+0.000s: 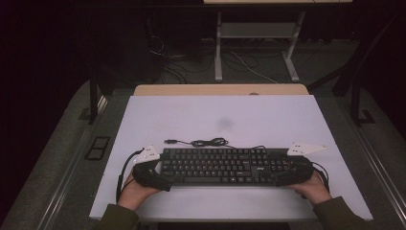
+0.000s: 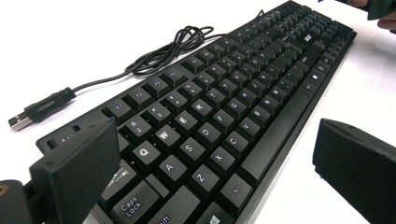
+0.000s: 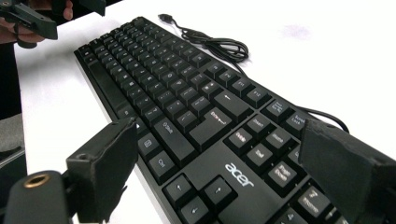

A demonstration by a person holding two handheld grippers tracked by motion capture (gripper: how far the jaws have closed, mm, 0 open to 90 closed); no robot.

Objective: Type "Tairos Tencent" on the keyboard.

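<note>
A black Acer keyboard (image 1: 225, 165) lies across the near part of the white table top (image 1: 220, 115). Its cable (image 1: 209, 142) is coiled just behind it and ends in a loose USB plug (image 2: 21, 120). My left gripper (image 1: 155, 175) is at the keyboard's left end. It is open, with one jaw over the Esc corner (image 2: 215, 140) and the other on the table in front of the keyboard. My right gripper (image 1: 292, 175) is open at the right end. Its jaws straddle the arrow keys and number pad (image 3: 222, 140). Neither gripper holds anything.
A faint dark smudge (image 1: 224, 123) marks the table behind the cable. A wooden strip (image 1: 220, 89) runs along the table's far edge. On the floor beyond it are white desk legs (image 1: 218, 48) and loose cables. The table's front edge is close to the person's hands.
</note>
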